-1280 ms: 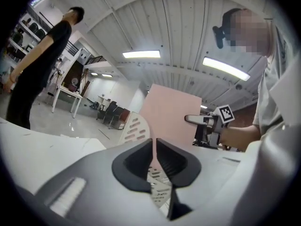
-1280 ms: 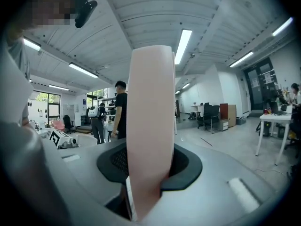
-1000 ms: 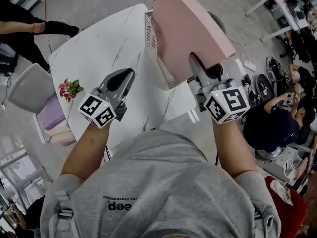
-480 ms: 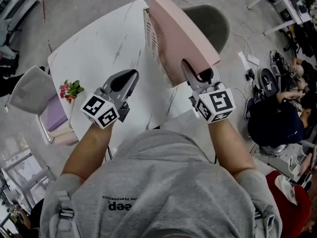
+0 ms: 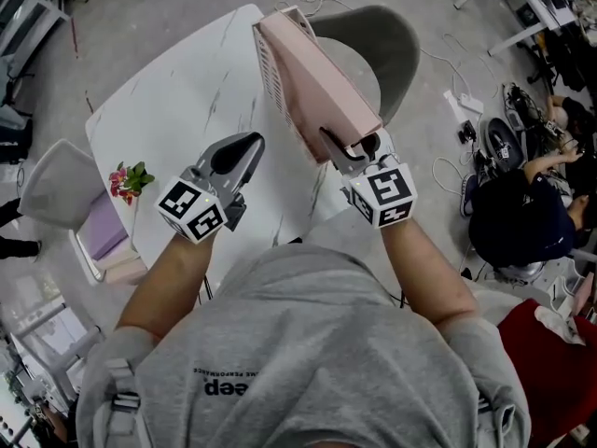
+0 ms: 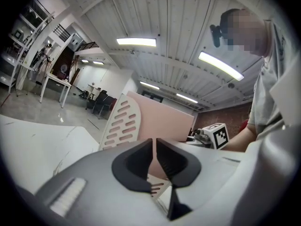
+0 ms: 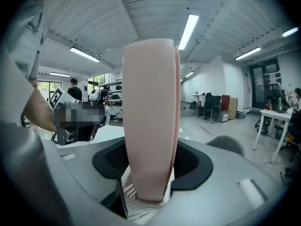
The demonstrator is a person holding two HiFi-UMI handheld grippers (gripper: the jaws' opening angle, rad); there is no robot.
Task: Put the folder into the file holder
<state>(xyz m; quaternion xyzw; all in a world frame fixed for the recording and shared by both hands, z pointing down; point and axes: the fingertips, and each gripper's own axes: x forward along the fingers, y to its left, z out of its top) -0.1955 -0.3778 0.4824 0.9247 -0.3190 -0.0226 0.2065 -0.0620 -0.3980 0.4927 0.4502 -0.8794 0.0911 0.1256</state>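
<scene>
A thick pink folder (image 5: 312,77) stands tilted in the white slotted file holder (image 5: 270,63) on the white marble table (image 5: 187,91). My right gripper (image 5: 350,147) is at the folder's near lower corner. In the right gripper view the folder (image 7: 150,117) stands between the jaws, its bottom edge down in the holder (image 7: 136,208); the jaws are opening and the pads look loose on it. My left gripper (image 5: 244,143) hovers over the table to the left, shut and empty. The left gripper view shows the holder (image 6: 120,126) and the folder (image 6: 164,124) beyond its jaws.
A grey chair (image 5: 392,45) stands behind the table at the far right. A small flower pot (image 5: 129,177) sits at the table's left edge, next to a white chair (image 5: 56,180). A seated person (image 5: 513,222) and floor cables are to the right.
The right gripper has carried the folder left and down toward the file holder. The left gripper has hardly moved.
</scene>
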